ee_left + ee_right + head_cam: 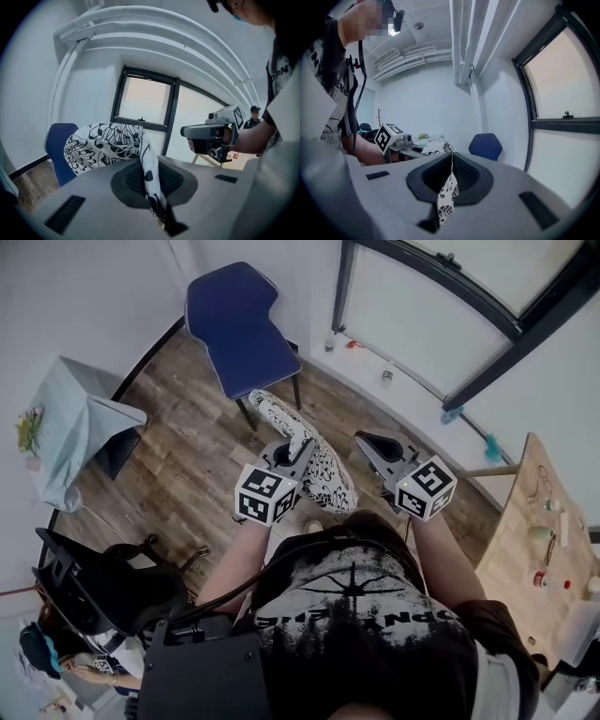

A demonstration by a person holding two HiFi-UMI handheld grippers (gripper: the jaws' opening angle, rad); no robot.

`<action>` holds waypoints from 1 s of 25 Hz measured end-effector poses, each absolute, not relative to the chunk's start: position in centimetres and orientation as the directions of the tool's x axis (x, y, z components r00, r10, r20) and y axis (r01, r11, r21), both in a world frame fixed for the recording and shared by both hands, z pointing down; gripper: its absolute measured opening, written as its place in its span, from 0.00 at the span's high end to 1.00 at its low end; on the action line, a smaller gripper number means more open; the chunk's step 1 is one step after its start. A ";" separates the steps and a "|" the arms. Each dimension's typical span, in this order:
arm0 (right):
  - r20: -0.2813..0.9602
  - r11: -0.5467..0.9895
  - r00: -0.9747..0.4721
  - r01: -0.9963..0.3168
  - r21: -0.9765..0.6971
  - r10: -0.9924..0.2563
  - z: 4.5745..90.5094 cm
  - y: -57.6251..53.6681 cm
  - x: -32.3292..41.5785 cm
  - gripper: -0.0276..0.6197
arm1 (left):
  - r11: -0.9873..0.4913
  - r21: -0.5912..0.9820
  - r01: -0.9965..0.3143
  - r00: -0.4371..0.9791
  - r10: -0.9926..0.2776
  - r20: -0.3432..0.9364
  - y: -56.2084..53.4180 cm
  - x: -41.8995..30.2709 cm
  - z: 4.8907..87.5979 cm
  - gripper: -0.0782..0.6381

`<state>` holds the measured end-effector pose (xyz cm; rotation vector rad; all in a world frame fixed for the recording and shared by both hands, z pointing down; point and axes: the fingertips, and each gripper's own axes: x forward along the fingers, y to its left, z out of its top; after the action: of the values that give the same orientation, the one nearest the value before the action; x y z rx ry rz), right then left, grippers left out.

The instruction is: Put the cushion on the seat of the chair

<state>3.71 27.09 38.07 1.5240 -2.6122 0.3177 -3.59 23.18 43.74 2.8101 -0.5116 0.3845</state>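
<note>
The cushion (302, 454), white with a black floral print, hangs between both grippers above the wood floor. My left gripper (284, 454) is shut on one edge of it; in the left gripper view the fabric (151, 180) runs down into the closed jaws and the bulk (101, 143) bulges ahead. My right gripper (368, 443) is shut on another corner, a thin flap (447, 199) pinched in its jaws. The blue chair (236, 326) stands ahead against the wall with its seat bare. It also shows in the left gripper view (57, 149) and the right gripper view (486, 146).
A small table draped in pale cloth (73, 426) stands at the left. A black office chair (98, 589) is at the lower left. A wooden table (539, 554) with small items lies at the right. Dark-framed windows (427, 329) line the far wall.
</note>
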 end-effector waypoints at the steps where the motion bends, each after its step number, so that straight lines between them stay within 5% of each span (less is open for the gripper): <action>1: 0.191 0.475 -0.493 -0.870 -0.134 -0.849 38.3 26.8 3.7 0.93 | -0.903 0.211 -0.374 0.903 -0.303 0.305 22.9 -3.5 44.0 0.86; 25: 0.174 0.600 -0.628 -0.778 -0.190 -0.759 40.5 8.4 15.0 0.93 | -0.844 0.192 -0.501 0.825 -0.398 0.402 5.5 6.5 45.3 0.86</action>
<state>14.97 8.38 40.51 1.3189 -2.7415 0.3811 6.54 5.50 45.33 2.7181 -0.6859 0.5066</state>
